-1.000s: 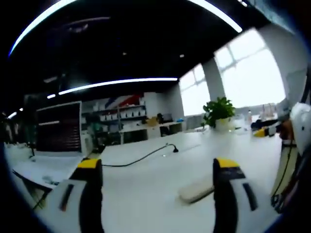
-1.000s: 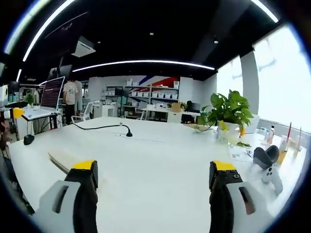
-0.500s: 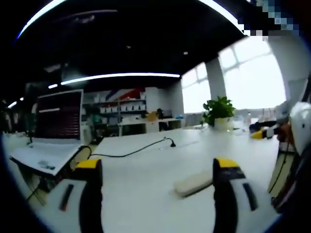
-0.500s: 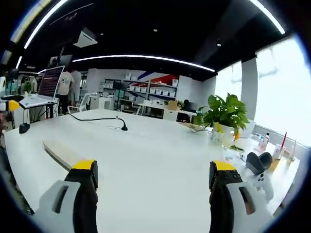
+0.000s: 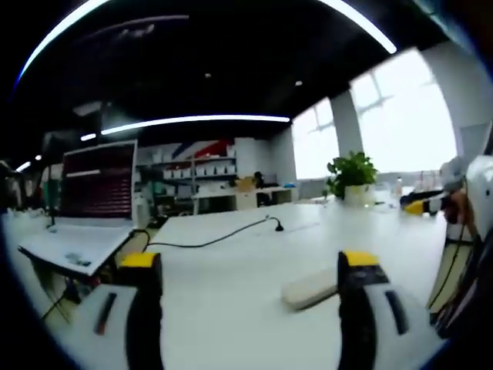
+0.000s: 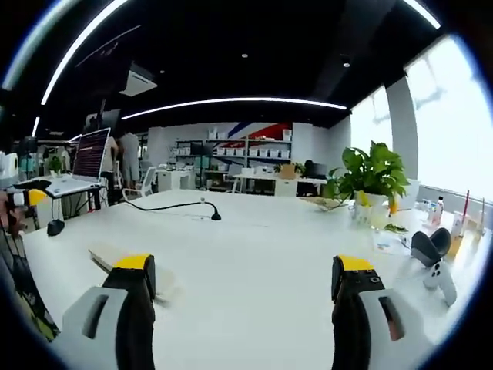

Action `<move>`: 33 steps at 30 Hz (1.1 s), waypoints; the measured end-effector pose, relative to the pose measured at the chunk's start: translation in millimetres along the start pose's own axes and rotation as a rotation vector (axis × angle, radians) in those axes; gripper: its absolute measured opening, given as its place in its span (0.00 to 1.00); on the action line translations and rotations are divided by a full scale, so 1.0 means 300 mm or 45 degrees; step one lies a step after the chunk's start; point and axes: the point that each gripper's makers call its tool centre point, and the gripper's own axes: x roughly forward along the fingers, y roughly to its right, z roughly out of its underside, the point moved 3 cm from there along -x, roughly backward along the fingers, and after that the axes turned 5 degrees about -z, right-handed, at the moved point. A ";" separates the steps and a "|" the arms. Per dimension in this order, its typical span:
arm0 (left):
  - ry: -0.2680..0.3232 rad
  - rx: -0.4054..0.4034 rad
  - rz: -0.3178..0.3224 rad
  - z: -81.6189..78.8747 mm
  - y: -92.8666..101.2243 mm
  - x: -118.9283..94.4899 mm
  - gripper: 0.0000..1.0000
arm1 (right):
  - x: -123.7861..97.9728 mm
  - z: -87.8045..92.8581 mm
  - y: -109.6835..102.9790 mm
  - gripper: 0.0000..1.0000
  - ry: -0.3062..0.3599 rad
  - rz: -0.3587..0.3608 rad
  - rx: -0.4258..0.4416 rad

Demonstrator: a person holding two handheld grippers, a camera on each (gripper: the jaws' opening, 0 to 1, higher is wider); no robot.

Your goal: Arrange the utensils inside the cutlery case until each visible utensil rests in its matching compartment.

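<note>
On the white table (image 5: 231,254), cutlery case (image 5: 310,288) lies flat just inside the left gripper (image 5: 250,266)'s right jaw, closed as far as I can tell. Both grippers, right gripper (image 6: 245,266) included, spread wide, empty. Looks light, rigid, slippery; grip a long edge.

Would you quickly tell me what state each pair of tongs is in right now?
Left tongs: open, holding nothing, above the white table.
Right tongs: open, holding nothing.
</note>
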 end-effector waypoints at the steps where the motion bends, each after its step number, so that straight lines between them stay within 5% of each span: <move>1: 0.006 -0.007 0.005 -0.001 0.003 -0.002 1.00 | -0.003 0.003 0.002 0.99 -0.004 0.003 -0.002; 16: -0.011 -0.023 -0.010 0.042 0.013 -0.069 1.00 | -0.053 0.019 0.014 0.99 -0.014 0.005 0.041; 33: 0.014 0.028 0.037 -0.002 0.047 -0.073 1.00 | -0.136 0.036 0.033 0.99 -0.009 0.066 0.063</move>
